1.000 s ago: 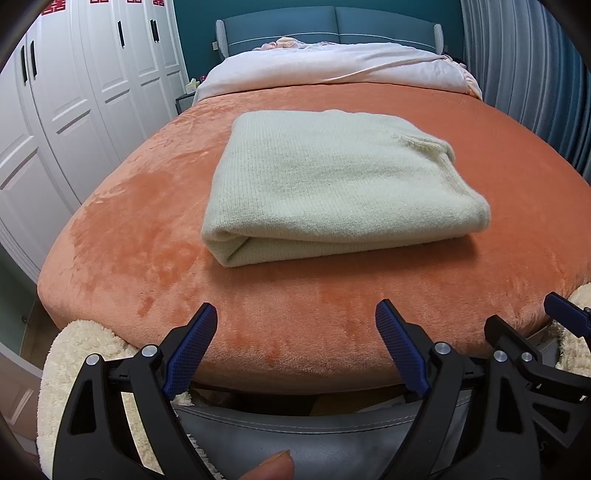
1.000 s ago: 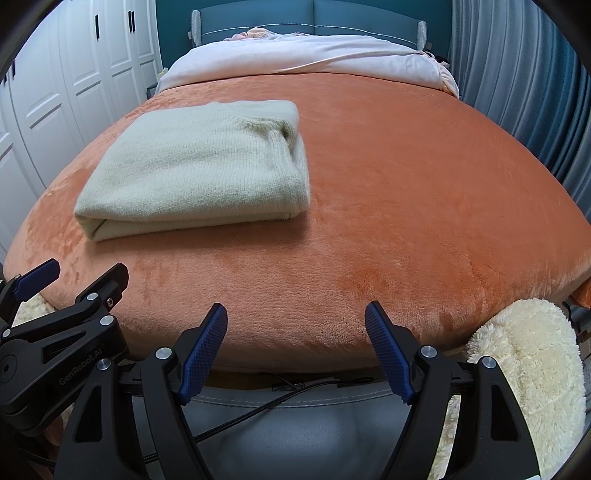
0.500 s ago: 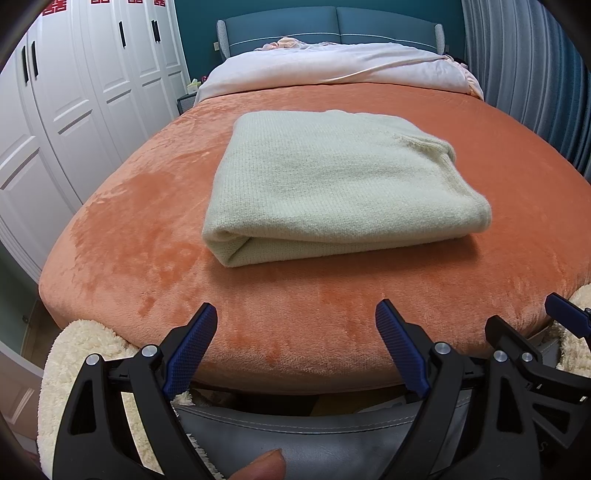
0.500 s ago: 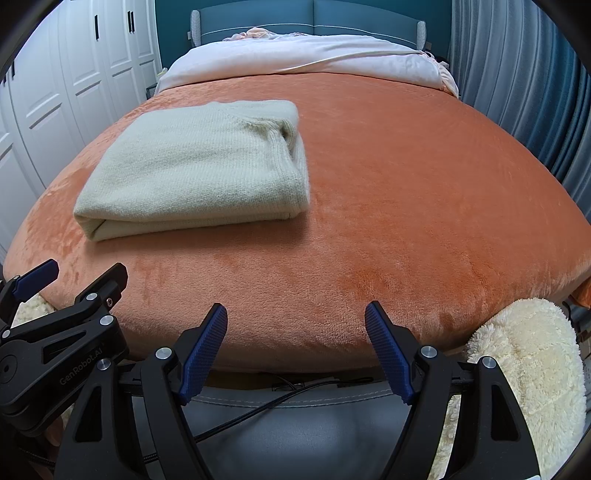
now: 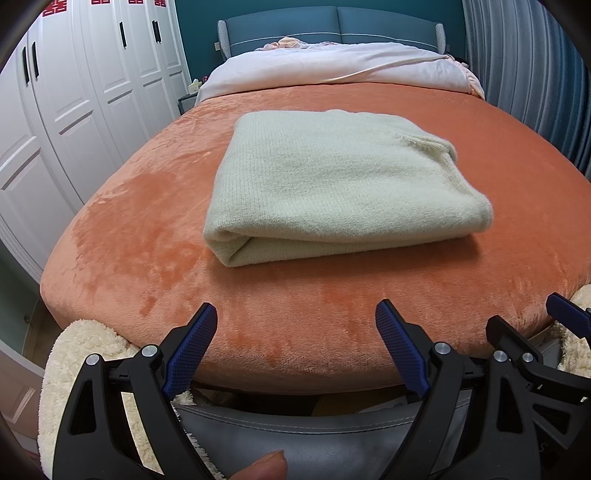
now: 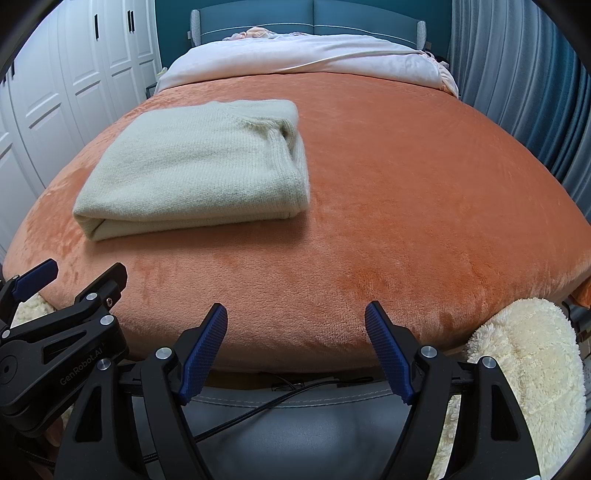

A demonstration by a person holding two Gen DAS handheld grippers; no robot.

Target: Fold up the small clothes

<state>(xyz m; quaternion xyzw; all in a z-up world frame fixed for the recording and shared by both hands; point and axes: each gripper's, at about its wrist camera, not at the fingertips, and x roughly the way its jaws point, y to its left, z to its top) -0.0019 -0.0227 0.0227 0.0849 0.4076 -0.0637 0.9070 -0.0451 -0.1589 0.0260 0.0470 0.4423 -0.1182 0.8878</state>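
My left gripper and my right gripper are both released, jaws spread and empty, held side by side at the near edge of the orange blanket. Ahead of the left gripper, forward-left of the right, the folded cream sweater lies flat on the blanket.

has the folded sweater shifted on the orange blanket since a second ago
No. The cream sweater lies in the same place on the orange blanket, judged against the blue headboard. Both views agree.
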